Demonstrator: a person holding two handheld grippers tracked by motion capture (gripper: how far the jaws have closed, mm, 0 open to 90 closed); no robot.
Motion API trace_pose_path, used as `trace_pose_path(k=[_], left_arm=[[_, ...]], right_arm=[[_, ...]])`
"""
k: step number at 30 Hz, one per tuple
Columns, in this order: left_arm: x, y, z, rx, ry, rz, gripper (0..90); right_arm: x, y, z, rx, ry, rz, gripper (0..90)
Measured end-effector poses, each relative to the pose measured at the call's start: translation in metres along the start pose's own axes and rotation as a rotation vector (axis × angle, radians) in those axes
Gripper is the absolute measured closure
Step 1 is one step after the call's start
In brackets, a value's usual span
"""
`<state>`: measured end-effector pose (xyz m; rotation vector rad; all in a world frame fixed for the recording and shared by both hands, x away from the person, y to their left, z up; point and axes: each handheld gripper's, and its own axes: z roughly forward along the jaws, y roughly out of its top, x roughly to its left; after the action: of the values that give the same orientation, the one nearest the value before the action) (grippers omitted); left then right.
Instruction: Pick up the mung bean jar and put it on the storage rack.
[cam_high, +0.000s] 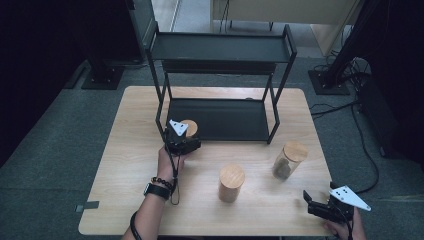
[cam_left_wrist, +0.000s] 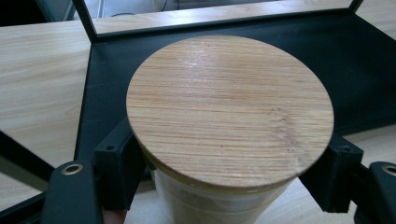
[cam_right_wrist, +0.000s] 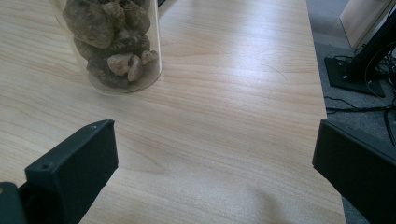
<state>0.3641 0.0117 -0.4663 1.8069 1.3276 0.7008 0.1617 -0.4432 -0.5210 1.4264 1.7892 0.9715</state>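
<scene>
My left gripper (cam_high: 183, 141) is shut on a clear jar with a round bamboo lid (cam_high: 190, 127), held at the front left corner of the black rack's lower shelf (cam_high: 225, 120). In the left gripper view both black pads (cam_left_wrist: 116, 170) press the jar's sides just under the lid (cam_left_wrist: 229, 112), with the shelf (cam_left_wrist: 364, 70) behind and below it. My right gripper (cam_high: 320, 195) rests near the table's front right corner, open, with bare wood between its jaws (cam_right_wrist: 215, 158). A glass jar of brown lumps (cam_right_wrist: 112, 42) stands ahead of it.
The two-tier black metal rack (cam_high: 220, 47) stands at the back of the wooden table (cam_high: 130, 200). A tan jar with a bamboo lid (cam_high: 231, 182) stands mid-front. The glass jar of lumps (cam_high: 289, 160) is to its right. Cables (cam_high: 360, 140) lie on the floor at right.
</scene>
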Motion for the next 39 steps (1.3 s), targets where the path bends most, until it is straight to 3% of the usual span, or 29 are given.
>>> trace_pose_path(k=[12,15,39], left_arm=[[0.006,0.012,0.014,-0.003,0.033,0.001,25.2],[0.010,0.015,0.021,-0.003,0.048,-0.017,25.2],[0.021,0.026,0.049,0.007,0.091,-0.044,25.3]], right_arm=[[0.000,0.000,0.000,0.003,-0.005,0.001,0.0],[0.000,0.000,0.000,0.002,-0.005,0.002,0.0],[0.000,0.000,0.001,0.003,-0.010,0.005,0.0]])
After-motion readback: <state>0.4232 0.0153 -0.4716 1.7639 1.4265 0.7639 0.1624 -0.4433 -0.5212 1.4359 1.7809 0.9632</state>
